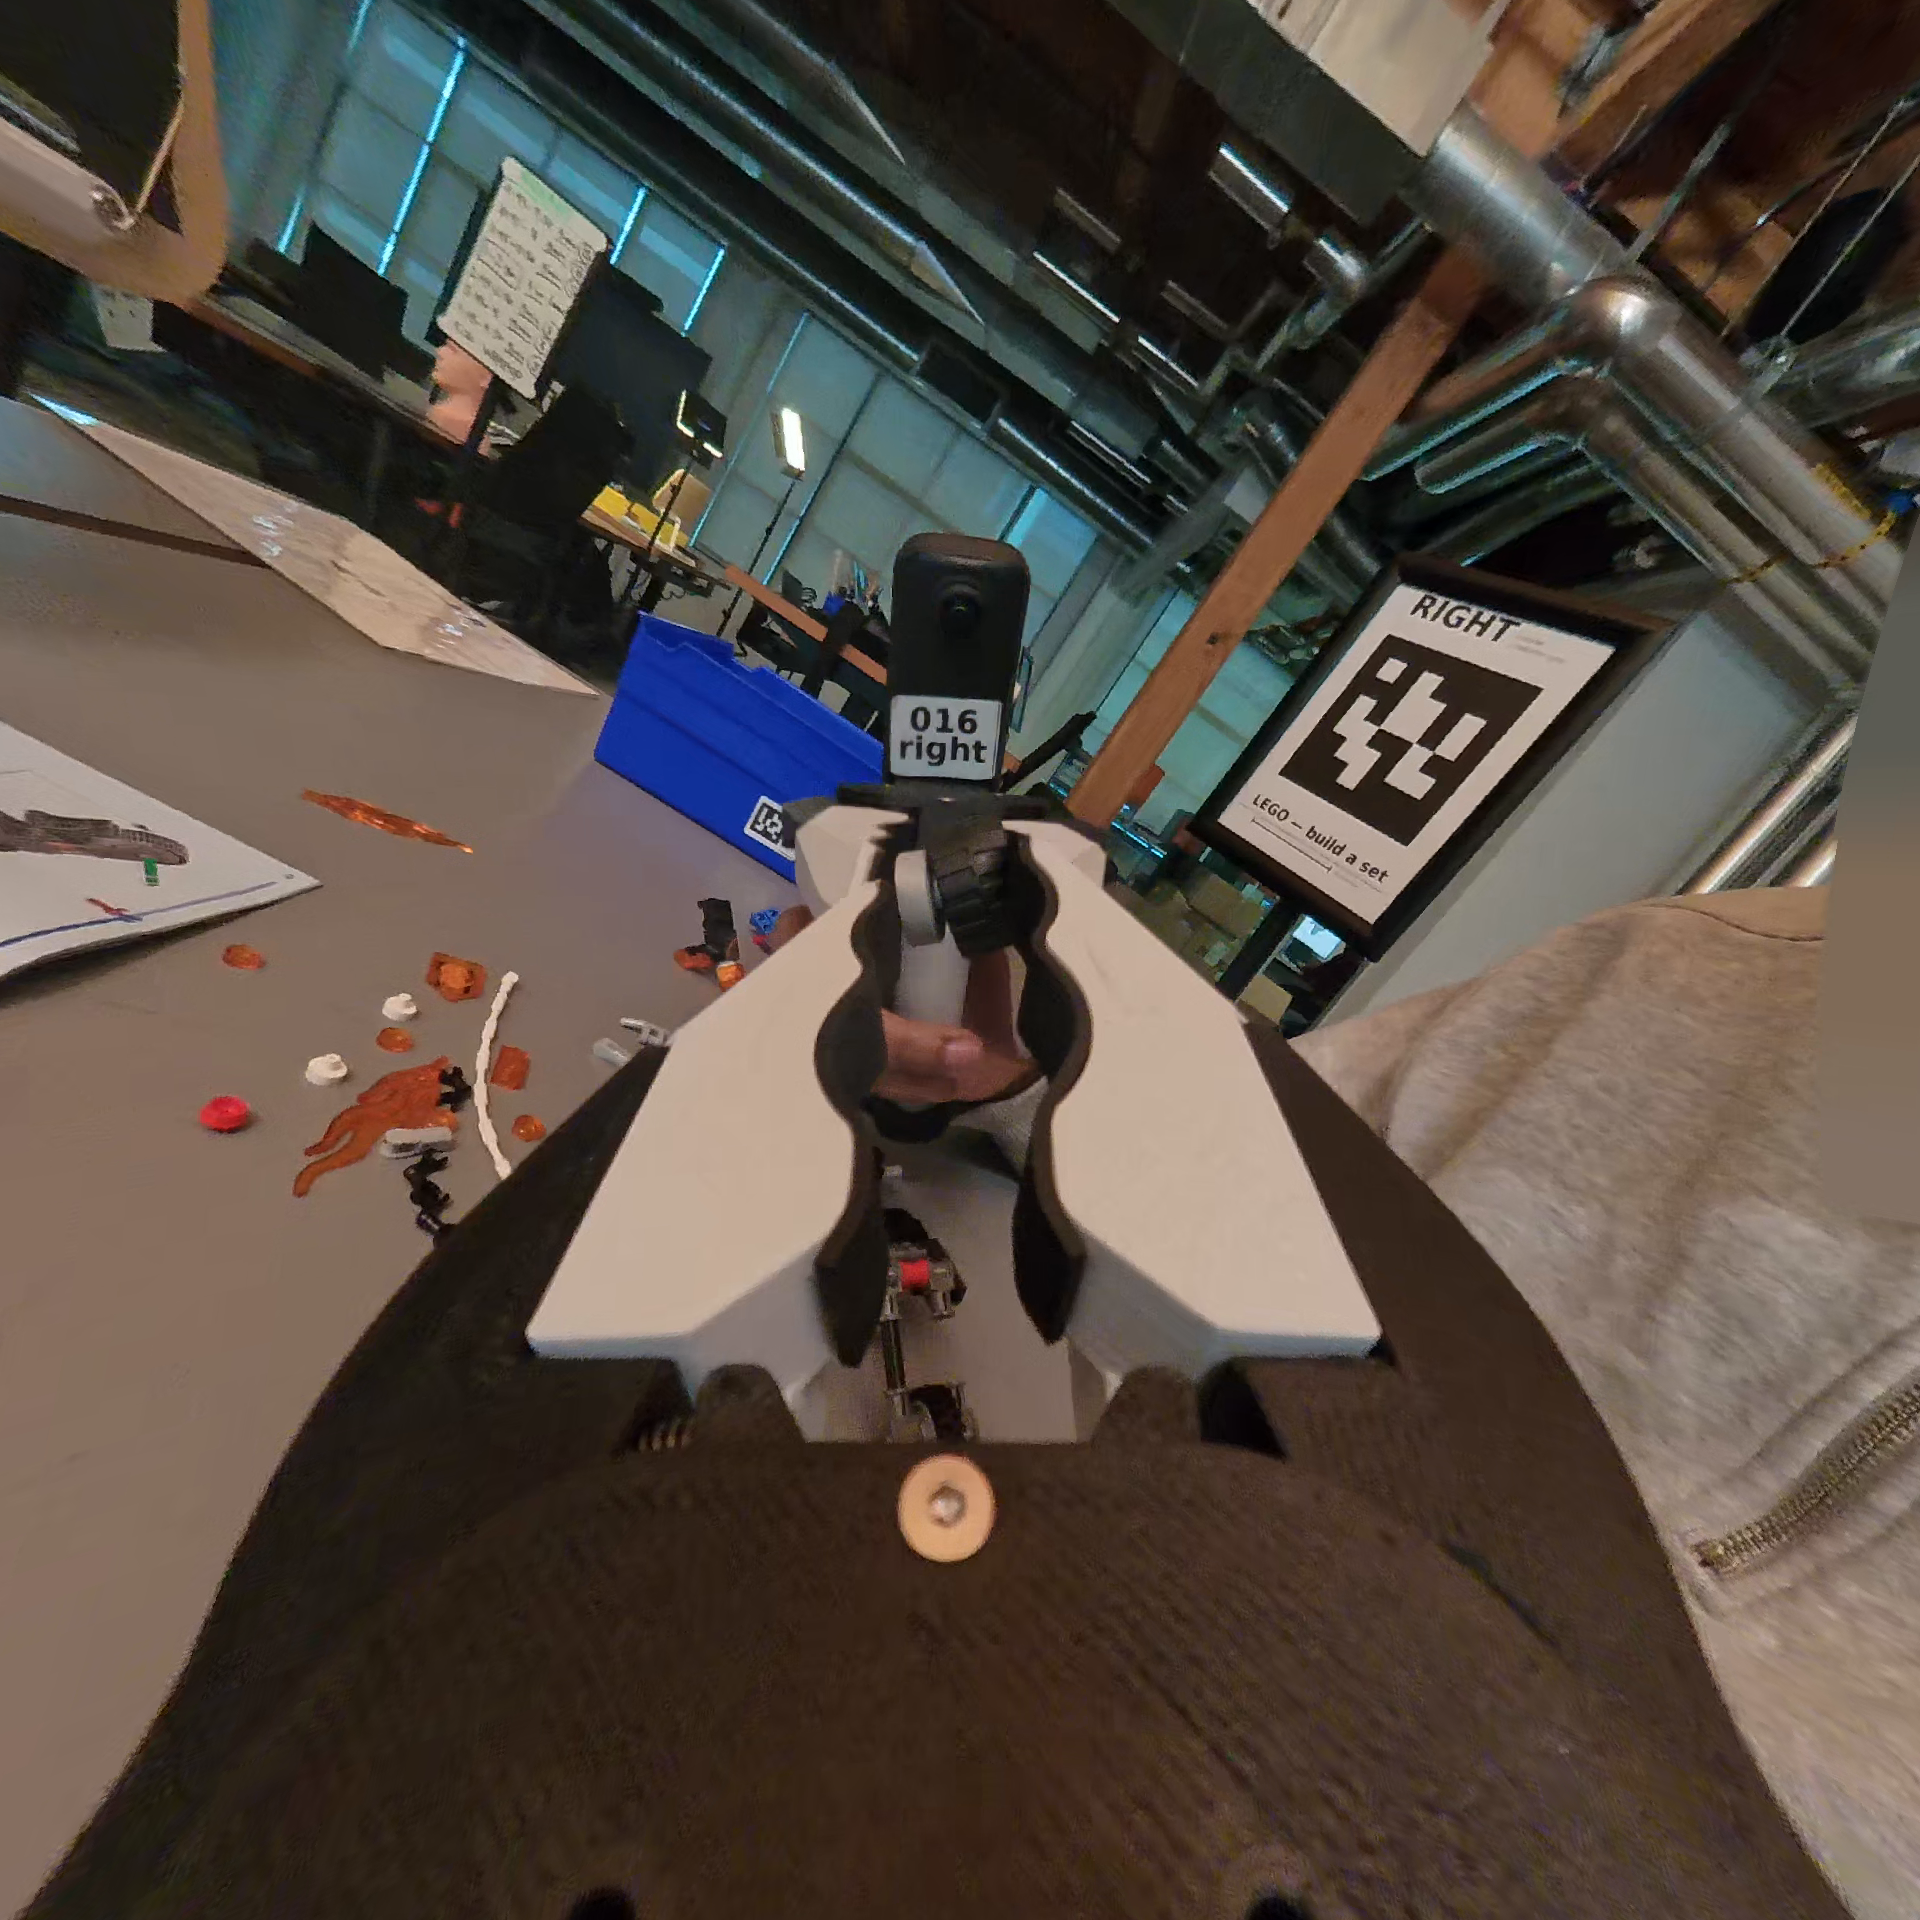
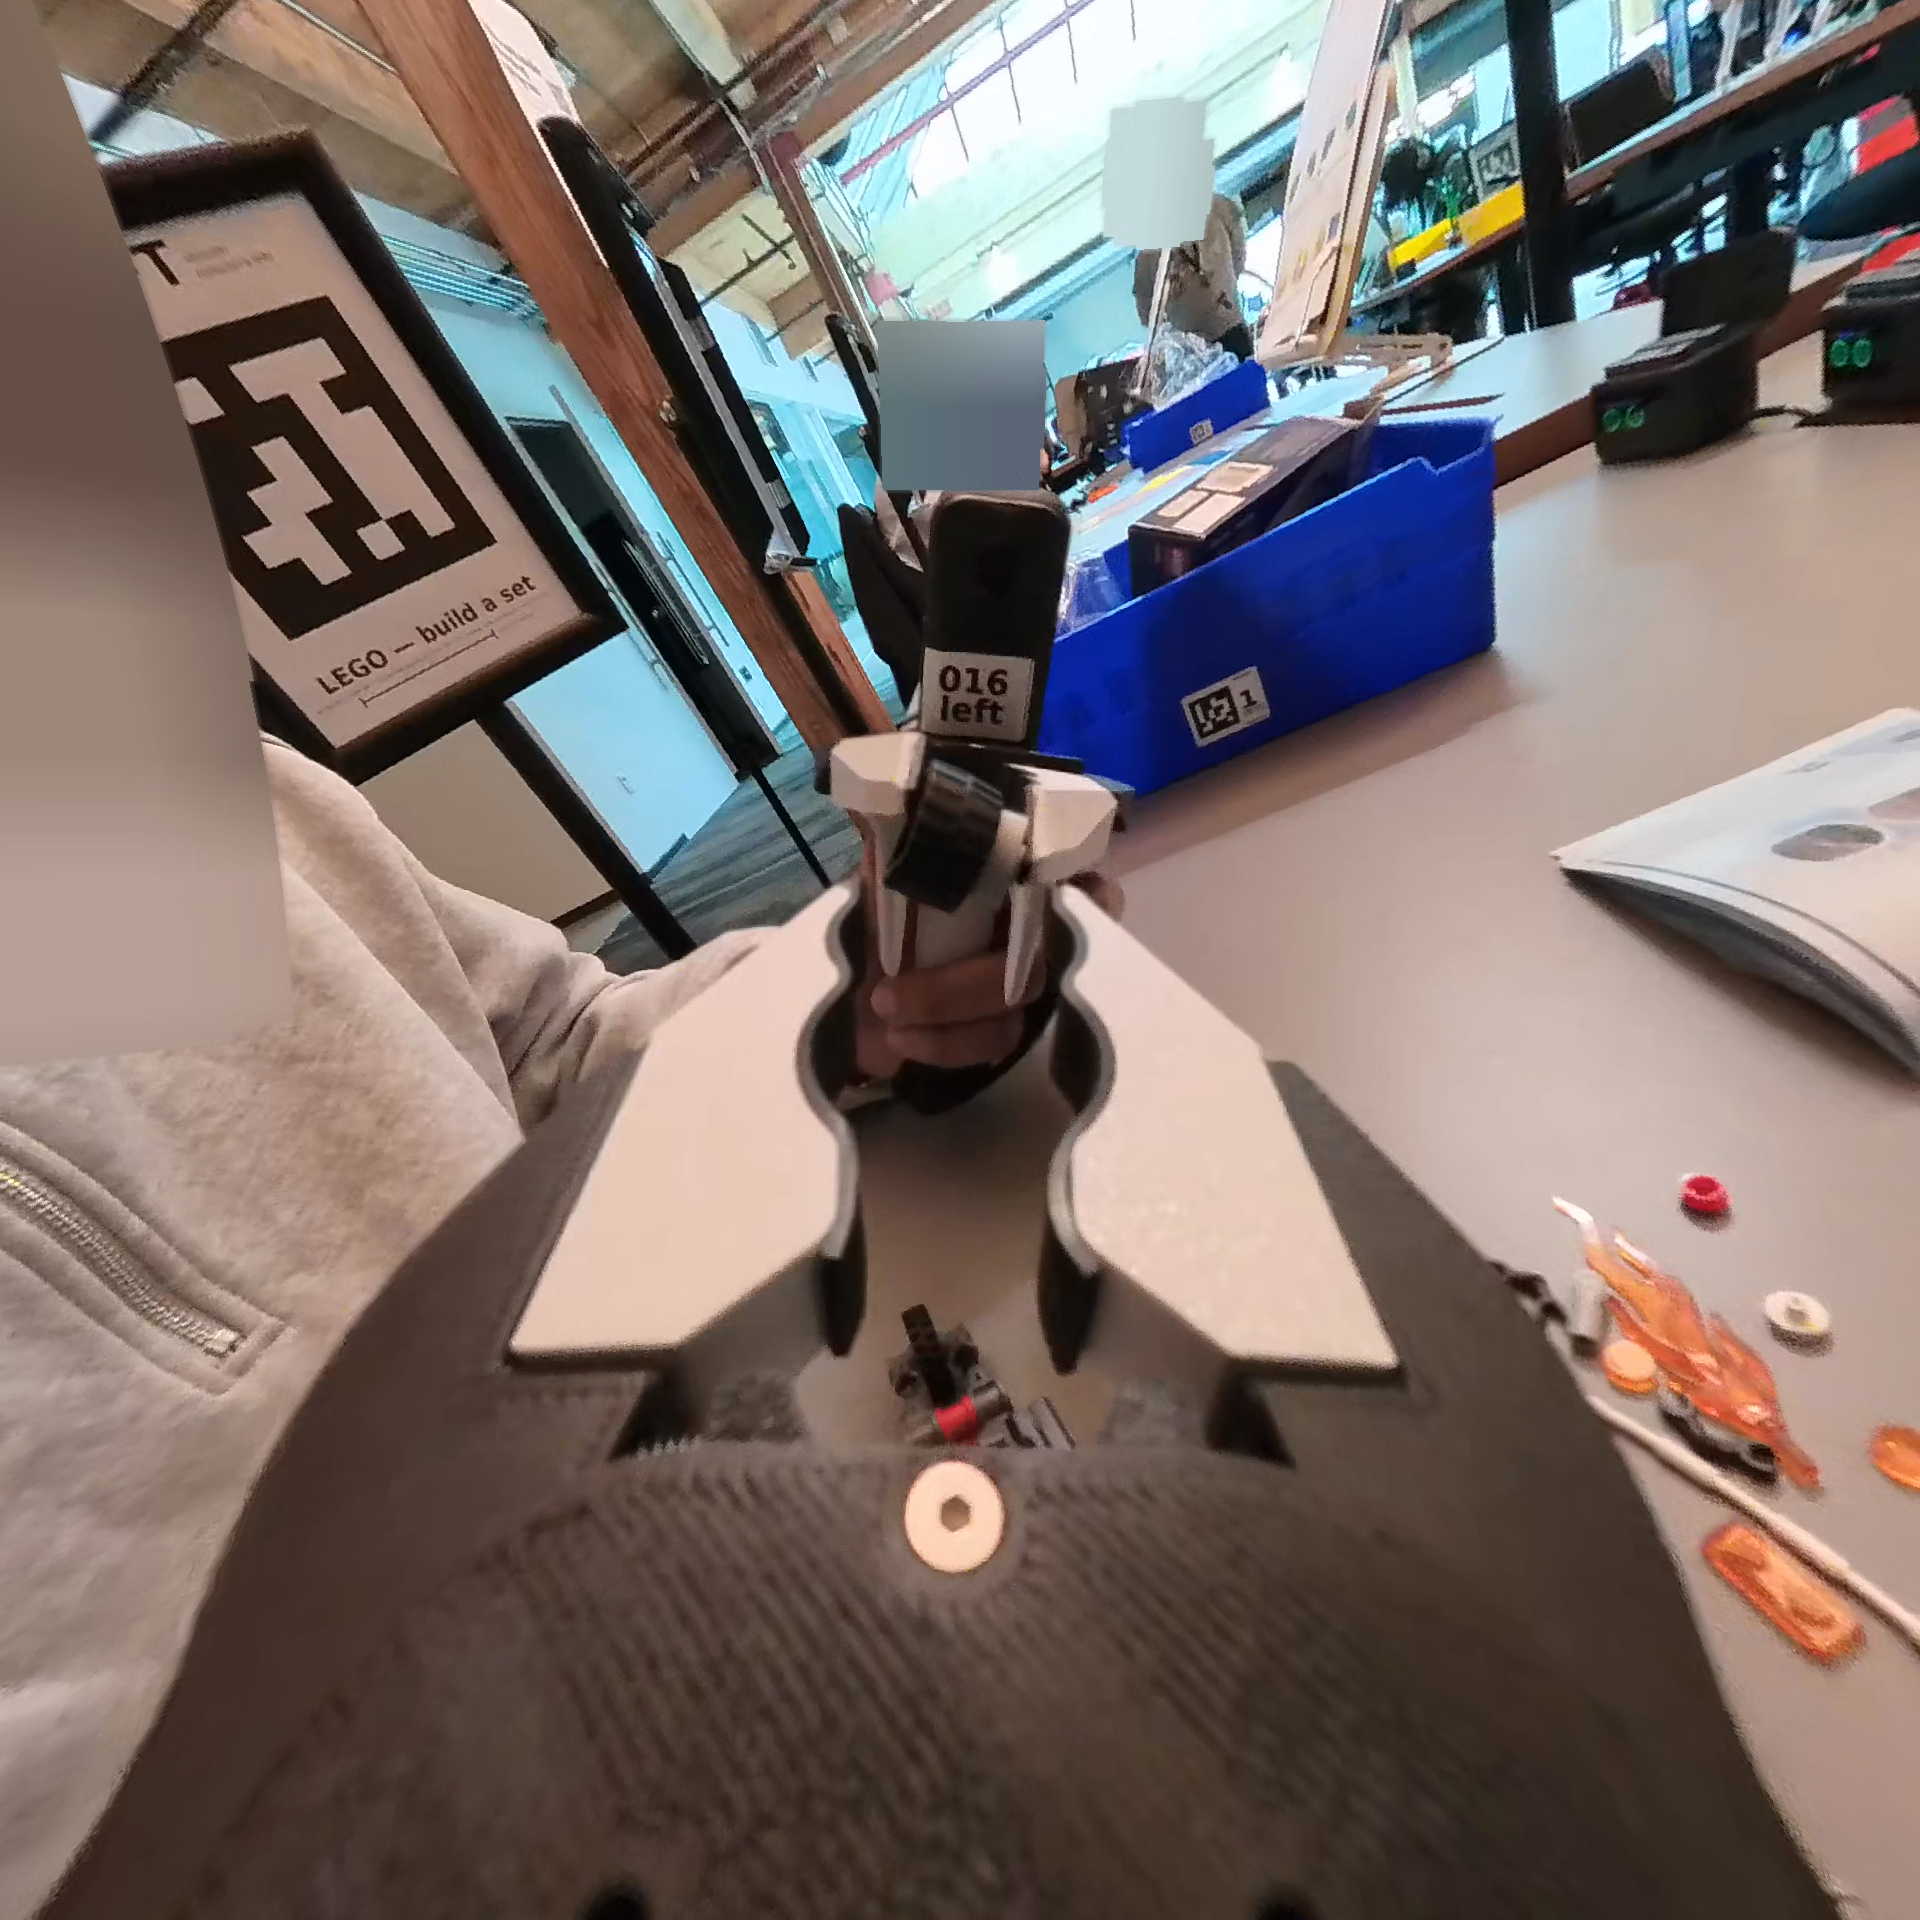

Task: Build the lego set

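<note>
A small grey and black lego assembly with a red part (image 1: 920,1283) lies on the grey table (image 1: 208,1403) under both grippers; it also shows in the right wrist view (image 2: 943,1387). My left gripper (image 1: 951,862) is open, its fingers either side of the assembly without touching it. My right gripper (image 2: 956,914) is open too and faces the left one from the other side. Loose pieces lie beside them: orange flame pieces (image 1: 390,1117) (image 2: 1683,1351), a red round stud (image 1: 224,1114) (image 2: 1706,1193) and a white bendy rod (image 1: 494,1070).
An instruction booklet (image 1: 104,862) (image 2: 1766,862) lies open on the table. A blue bin (image 1: 727,727) (image 2: 1299,613) holding a box stands farther back. A framed sign on a stand (image 1: 1403,748) (image 2: 332,468) is off the table edge. A person's grey sleeve (image 1: 1610,1195) is close by. My left and right fingertips are right by each other. The red round stud (image 2: 1706,1193) is about 15 cm from both grippers' fingertips. It turns up in the left wrist view (image 1: 212,1115) as well.
</note>
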`<state>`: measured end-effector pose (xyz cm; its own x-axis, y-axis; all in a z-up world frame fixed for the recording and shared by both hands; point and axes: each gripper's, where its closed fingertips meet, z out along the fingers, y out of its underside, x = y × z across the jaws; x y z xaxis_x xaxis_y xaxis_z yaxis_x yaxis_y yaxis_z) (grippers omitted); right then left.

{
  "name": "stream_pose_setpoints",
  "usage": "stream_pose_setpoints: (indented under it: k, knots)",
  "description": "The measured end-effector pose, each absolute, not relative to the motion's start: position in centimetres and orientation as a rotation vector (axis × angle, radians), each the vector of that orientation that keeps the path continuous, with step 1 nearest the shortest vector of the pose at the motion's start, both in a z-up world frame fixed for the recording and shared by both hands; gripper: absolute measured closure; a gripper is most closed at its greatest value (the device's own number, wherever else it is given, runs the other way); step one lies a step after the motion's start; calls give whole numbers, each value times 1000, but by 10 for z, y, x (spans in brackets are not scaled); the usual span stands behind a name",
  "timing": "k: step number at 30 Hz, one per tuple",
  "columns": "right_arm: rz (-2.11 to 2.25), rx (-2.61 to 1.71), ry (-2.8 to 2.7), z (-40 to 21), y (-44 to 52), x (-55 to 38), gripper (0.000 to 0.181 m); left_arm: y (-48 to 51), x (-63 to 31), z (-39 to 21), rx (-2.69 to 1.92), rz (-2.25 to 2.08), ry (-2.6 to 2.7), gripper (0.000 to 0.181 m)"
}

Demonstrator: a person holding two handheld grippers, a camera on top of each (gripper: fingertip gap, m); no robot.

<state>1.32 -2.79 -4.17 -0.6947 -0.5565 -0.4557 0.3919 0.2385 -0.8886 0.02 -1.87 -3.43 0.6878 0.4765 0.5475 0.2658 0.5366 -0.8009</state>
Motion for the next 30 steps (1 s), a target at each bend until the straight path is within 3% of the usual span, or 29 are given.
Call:
stream_pose_setpoints:
  k: [3,10,14,30]
  knots:
    - [-1580,-163,1763,-42,-28,14,162,-19,0,-34,-1030,167,-842,160]
    - [-1565,-134,1734,-42,-27,11,151,-17,-1,-36,-1071,238,-841,160]
    - [-1555,-125,1735,-43,-27,10,159,-15,-2,-37,-1103,299,-843,159]
    - [-1619,-212,1949,-52,-28,9,162,-14,-4,-43,-1050,173,-908,159]
